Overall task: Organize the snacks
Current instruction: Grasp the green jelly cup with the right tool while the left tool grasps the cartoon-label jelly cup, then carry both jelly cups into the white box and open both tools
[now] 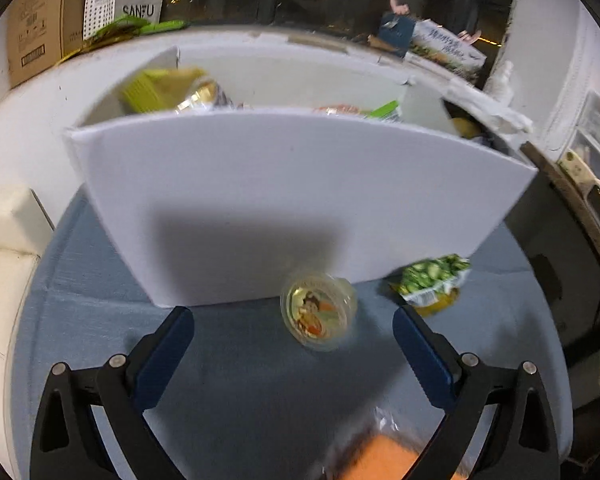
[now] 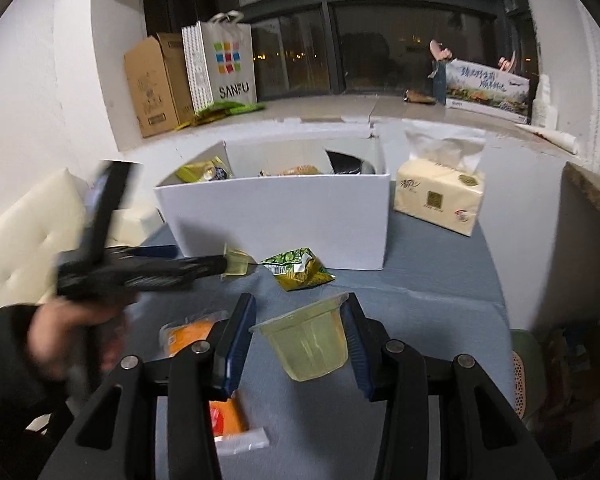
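Jelly cup (image 2: 306, 340) sitting tilted between right gripper (image 2: 300, 336) fingers, gripped, lower centre. Left gripper (image 1: 292, 332) fingers standing wide, second jelly cup (image 1: 319, 311) lying between tips on table (image 1: 100, 300).

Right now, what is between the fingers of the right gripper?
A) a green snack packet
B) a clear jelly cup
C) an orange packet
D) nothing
B: in the right wrist view the right gripper is closed on a jelly cup, with a pad on each side of it, while the green packet and the orange packet lie on the table.
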Tool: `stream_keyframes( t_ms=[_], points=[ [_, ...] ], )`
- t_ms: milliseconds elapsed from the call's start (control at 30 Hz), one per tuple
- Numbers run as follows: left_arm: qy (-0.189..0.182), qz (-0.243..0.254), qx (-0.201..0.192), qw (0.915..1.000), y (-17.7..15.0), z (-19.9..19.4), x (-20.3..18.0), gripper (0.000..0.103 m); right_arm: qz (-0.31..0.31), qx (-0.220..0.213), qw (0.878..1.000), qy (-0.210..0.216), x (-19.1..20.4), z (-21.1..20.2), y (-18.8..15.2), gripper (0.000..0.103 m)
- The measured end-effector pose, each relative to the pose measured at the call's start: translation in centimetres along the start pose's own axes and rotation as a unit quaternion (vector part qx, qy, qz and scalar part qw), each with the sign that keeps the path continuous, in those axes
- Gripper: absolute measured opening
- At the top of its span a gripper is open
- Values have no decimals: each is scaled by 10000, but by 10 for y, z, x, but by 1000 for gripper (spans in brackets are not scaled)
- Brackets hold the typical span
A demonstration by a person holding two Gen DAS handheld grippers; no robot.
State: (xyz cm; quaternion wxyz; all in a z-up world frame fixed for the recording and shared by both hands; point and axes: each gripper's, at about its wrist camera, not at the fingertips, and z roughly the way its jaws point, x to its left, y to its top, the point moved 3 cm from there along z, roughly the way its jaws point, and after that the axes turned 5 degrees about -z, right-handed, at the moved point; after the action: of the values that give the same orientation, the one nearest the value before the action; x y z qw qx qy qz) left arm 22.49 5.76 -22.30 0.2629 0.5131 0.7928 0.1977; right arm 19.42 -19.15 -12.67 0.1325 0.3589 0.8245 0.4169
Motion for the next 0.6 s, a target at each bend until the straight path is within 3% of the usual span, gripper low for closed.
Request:
stream_keyframes(
  t_ms=[100, 267, 333, 367, 600],
  points=[
    [147, -13, 195, 9997, -1, 18, -4, 91, 101, -123, 9999, 25, 1, -15, -4, 47],
    [511, 44, 193, 9985, 2, 29, -11, 88, 173, -161, 9997, 88, 2, -19, -12, 47],
    [589, 82, 107, 9982, 2, 29, -12, 73, 185, -133, 9997, 123, 3, -17, -14, 47],
    [537, 101, 54, 9985, 3, 27, -13, 52, 174, -124, 9997, 123, 4, -17, -15, 47],
    [-135, 51, -164, 9998, -19, -8, -3, 51, 129, -85, 9997, 206, 12, -15, -20, 47]
  ],
)
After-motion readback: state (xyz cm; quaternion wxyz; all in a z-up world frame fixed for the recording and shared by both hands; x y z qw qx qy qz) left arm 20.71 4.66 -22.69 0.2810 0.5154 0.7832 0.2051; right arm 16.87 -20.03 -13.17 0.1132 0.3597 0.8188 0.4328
